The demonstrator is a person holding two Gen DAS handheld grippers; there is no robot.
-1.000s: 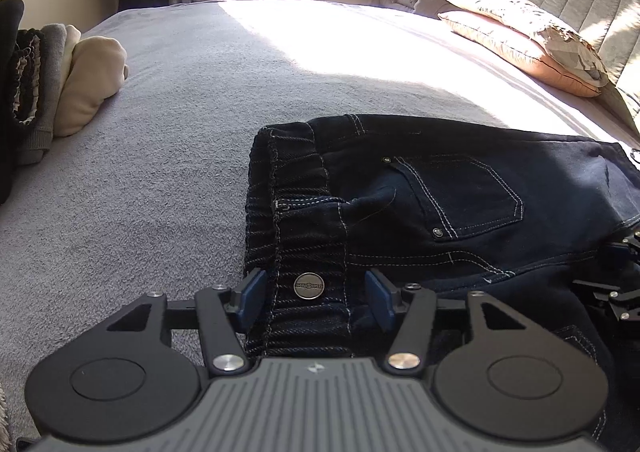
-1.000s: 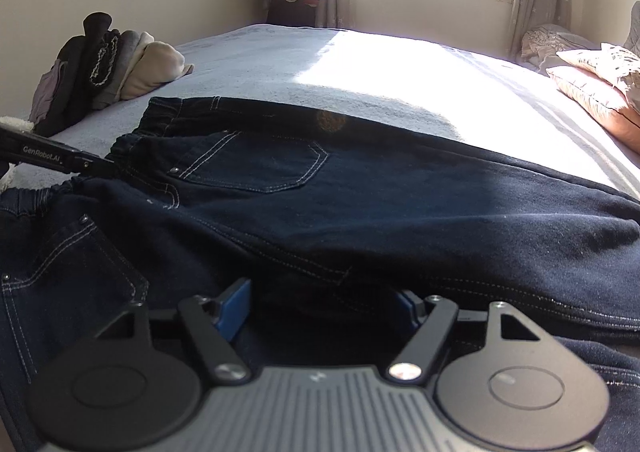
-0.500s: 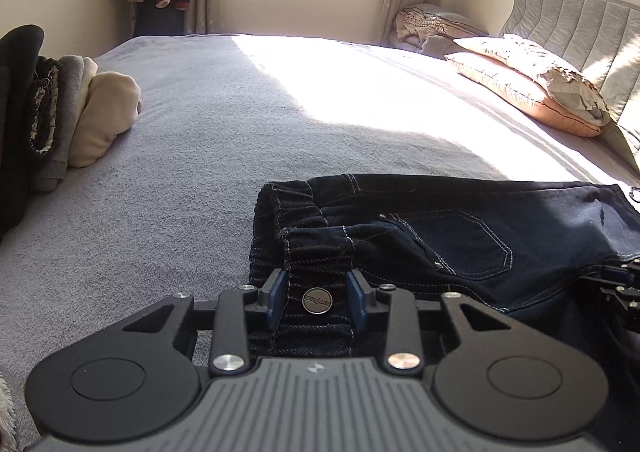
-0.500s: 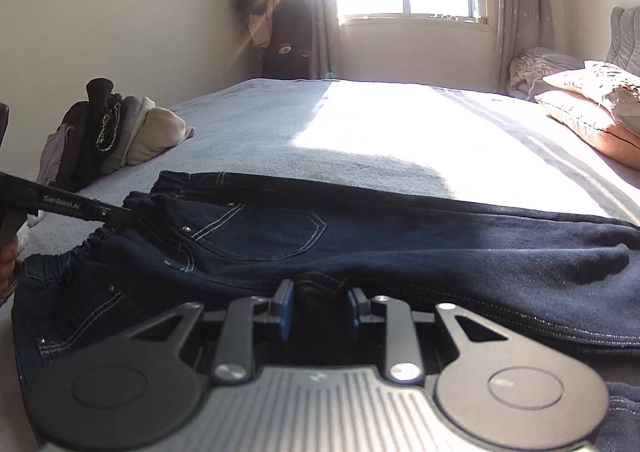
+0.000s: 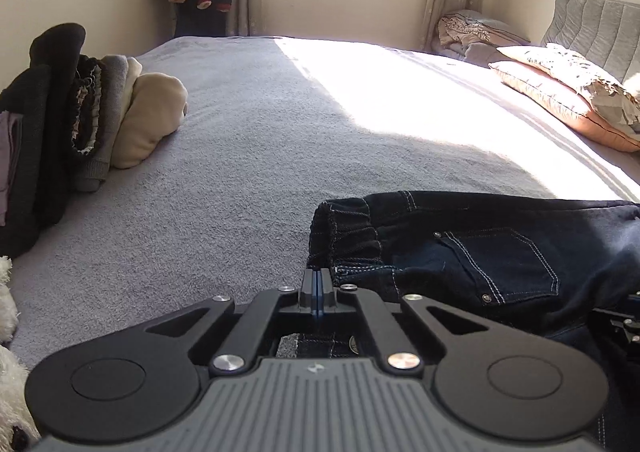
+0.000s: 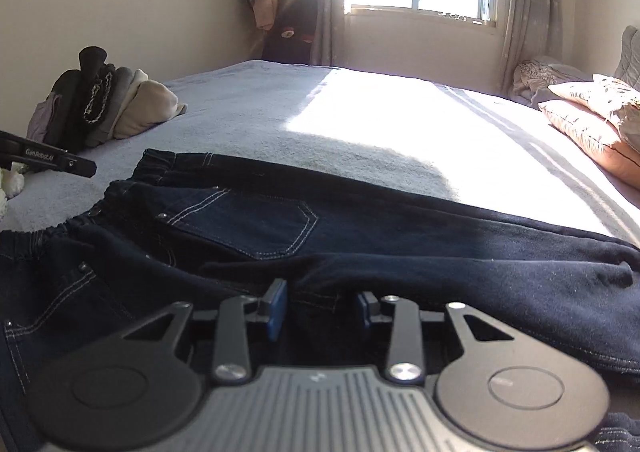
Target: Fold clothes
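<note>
1. Dark denim jeans [image 6: 360, 236] lie across the near part of the grey bed [image 5: 260, 140], waistband toward the pile of folded clothes [image 5: 80, 120], legs running off to the right.
2. Handling, as a judgement: soft and floppy but thick; the doubled denim looks fairly heavy for cloth, likely to sag between two holds. Not fragile and not slippery.
3. Best holds, I judge: the gathered elastic waistband [image 5: 344, 228] and a seam at the crotch or leg, where the layers bunch thick.
4. Left gripper [image 5: 317, 292]: fingers fully together. Waistband cloth shows beneath them near the metal button, but whether the tips pinch any cannot be told.
5. Right gripper [image 6: 320, 310]: jaws partly apart, having just been reopening; a ridge of denim sits between the blue pads, and the pads do not clearly press it.
6. Looks: dark indigo, pale contrast stitching, rivets, back pocket [image 6: 256, 224] facing up, one leg lying over the other.
</note>
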